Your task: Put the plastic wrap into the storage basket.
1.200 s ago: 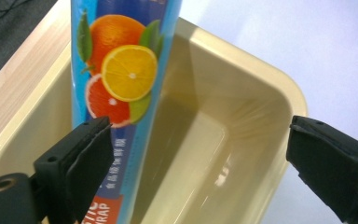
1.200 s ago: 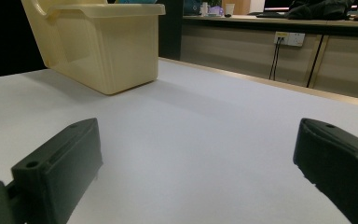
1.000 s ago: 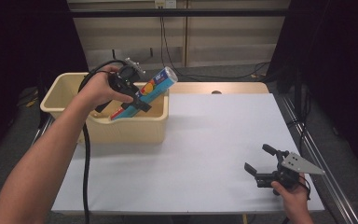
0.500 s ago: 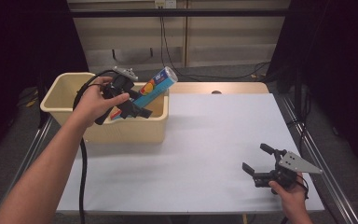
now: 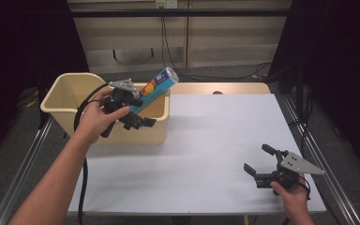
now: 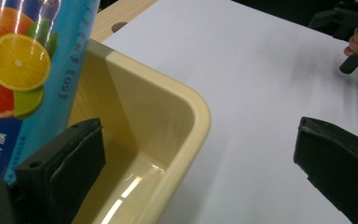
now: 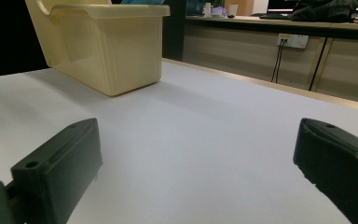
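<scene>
L gripper (image 5: 138,115) let go of tube (image 5: 155,86), pulled back toward person.

The bin (image 5: 147,133) and leaning tube (image 5: 154,89) are blocking the far left; the surface (image 5: 215,140) is lying open elsewhere.

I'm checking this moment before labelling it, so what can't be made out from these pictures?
- High view: the floor of the cream plastic bin is hidden by its near wall and the left gripper.
- Left gripper view: the blue cardboard tube with citrus pictures is cut off by the top and left edges.
- Left gripper view: its small print is blurred.
- Right gripper view: the bin's inside is hidden by its walls.
</scene>
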Demonstrator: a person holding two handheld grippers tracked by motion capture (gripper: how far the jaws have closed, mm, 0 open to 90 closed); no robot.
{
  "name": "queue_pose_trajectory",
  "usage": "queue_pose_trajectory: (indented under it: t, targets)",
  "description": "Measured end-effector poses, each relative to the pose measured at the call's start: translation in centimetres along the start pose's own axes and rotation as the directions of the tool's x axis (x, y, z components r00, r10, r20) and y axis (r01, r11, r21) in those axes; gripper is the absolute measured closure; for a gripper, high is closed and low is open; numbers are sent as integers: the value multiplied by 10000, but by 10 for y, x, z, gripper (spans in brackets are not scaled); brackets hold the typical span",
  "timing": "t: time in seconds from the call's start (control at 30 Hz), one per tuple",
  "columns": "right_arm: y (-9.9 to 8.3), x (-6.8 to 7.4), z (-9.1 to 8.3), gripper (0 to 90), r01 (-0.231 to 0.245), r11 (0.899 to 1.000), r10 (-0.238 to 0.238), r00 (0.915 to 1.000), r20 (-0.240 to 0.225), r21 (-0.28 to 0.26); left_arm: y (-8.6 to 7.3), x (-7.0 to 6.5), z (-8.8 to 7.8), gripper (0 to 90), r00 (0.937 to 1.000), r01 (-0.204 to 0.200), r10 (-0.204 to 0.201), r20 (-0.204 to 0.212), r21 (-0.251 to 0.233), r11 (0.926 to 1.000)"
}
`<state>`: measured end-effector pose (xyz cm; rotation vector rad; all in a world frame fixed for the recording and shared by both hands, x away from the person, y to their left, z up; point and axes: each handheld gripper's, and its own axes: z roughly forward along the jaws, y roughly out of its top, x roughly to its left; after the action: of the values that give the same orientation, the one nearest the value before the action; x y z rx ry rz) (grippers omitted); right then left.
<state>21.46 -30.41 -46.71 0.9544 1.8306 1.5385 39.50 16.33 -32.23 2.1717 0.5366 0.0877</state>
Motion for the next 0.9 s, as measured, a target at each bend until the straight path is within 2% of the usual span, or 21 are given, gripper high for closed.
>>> queue_pose_trajectory:
  t: [0.13, 0.3, 0.53, 0.9]
  targets:
    - [0, 0, -1, 3, 8, 10000, -8, 10000, 10, -27, -8, -5, -5, 19, 9999, 36, -30, 136, -467, 9989]
    - [0, 0, -1, 3, 19, 10000, -19, 10000, -5, -25, -18, -8, -10, 17, 9999, 102, -92, 134, -730, 9973]
    - [1, 1, -1, 3, 27, 10000, -27, 10000, 13, -23, -41, -13, -17, 14, 9997, 240, -223, 137, -1436, 9893]
    - [0, 1, 0, 3, 22, 10000, -22, 10000, 7, 13, -66, -19, -23, 12, 9991, 393, -411, -39, -2148, 9759]
